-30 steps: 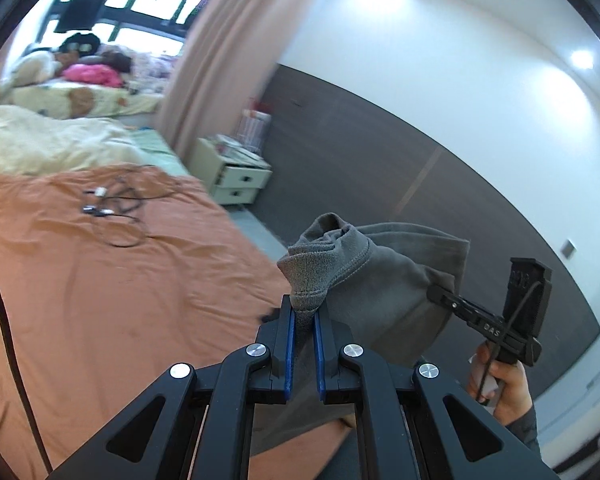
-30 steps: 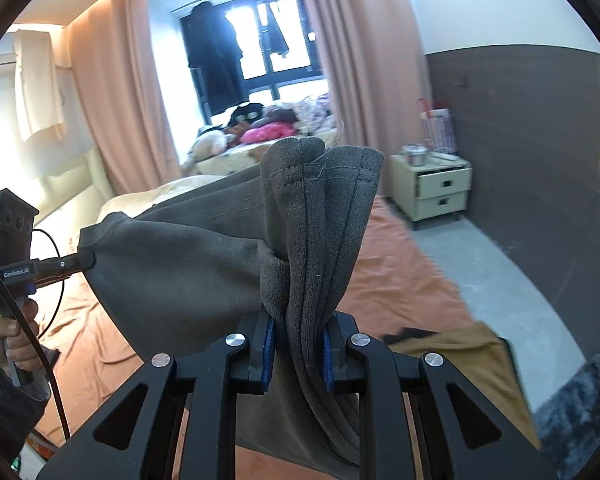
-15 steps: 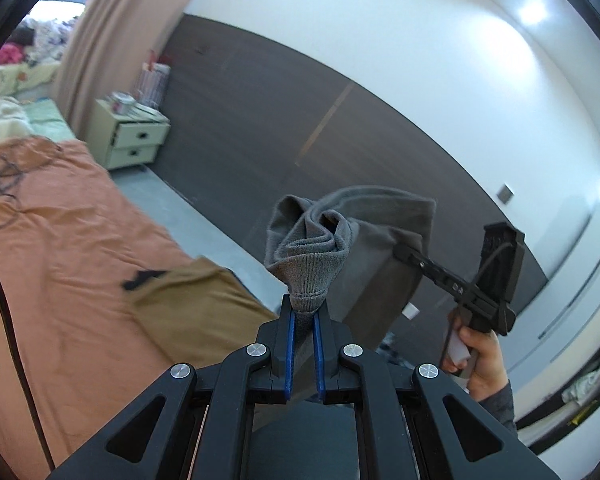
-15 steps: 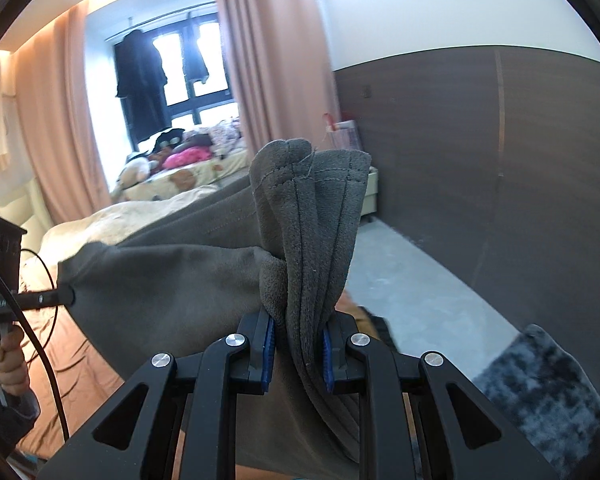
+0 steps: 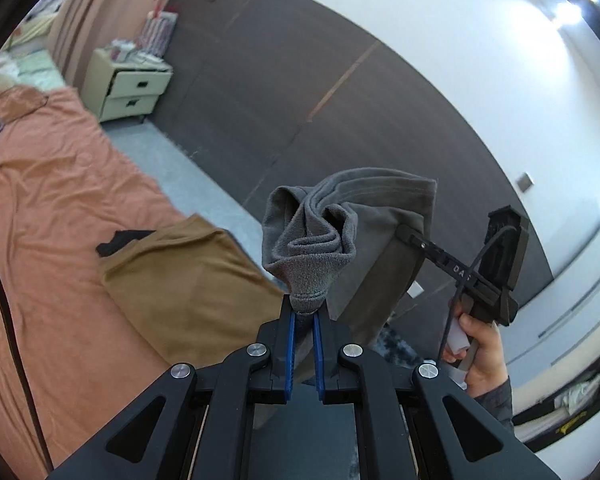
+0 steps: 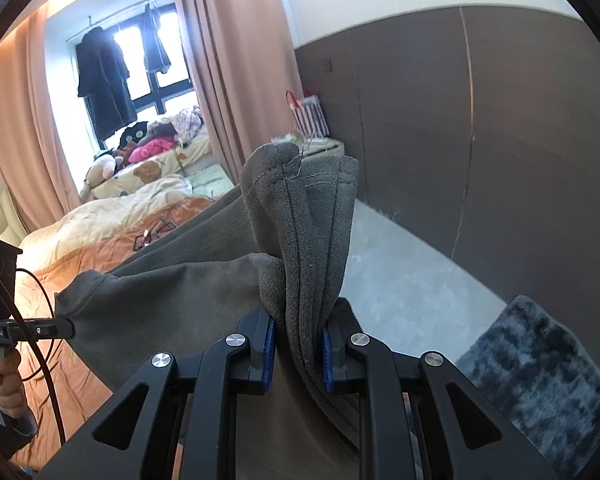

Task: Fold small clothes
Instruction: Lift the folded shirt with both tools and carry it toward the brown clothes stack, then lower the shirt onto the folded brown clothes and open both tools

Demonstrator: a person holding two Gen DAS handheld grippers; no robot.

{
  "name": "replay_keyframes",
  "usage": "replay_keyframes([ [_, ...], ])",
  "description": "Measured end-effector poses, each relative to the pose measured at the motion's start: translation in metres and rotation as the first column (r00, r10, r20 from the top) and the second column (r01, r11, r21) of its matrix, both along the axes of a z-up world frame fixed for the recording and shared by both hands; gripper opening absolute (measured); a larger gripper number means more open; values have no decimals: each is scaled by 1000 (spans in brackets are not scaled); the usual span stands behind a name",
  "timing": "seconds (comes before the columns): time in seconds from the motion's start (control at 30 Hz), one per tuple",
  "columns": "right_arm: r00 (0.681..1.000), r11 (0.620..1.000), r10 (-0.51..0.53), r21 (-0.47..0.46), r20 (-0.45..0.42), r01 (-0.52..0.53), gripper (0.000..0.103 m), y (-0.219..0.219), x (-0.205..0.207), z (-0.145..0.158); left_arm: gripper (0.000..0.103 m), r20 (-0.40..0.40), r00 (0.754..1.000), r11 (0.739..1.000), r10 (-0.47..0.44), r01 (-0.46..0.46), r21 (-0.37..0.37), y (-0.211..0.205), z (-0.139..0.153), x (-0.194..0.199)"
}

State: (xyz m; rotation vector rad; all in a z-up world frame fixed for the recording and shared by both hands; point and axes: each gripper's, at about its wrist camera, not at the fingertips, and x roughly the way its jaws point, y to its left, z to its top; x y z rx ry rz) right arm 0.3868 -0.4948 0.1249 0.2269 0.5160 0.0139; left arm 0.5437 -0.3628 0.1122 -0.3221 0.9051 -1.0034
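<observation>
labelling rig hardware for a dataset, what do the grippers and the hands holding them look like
Both grippers, left and right, are matte black linkages with silver pivot bolts and blue pads inside the fingers. Seen from across, each has a slim black bar with white lettering, a boxy black block on top and a thin black cable. Bare hands grip light handles; a dark grey sleeve shows.

Cream nightstand (image 5: 128, 90) by dark wall panel (image 5: 340, 100); brown cloth (image 5: 188, 288) on orange bedspread (image 5: 52, 216).

**Two wrist fisheyes, facing across one garment**

Left wrist: close behind the left gripper (image 5: 304, 316), facing the dark wall panel (image 5: 300, 80). Right wrist: close behind the right gripper (image 6: 298, 320), facing the window (image 6: 140, 60). Shared: grey garment (image 5: 364, 216), orange bedspread (image 5: 60, 184).
</observation>
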Motion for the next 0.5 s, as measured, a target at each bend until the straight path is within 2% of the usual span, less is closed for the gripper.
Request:
replay_keyframes([
  [0.23,998,1000,30,3,-59,-30,15,50,67,-12,8,-34,997,997,69,-67,43,7,-29,59],
  [0.5,988,999,33,-11,-152,-35,15,77,137,-35,8,-98,986,986,133,-122,111,6,-92,128],
])
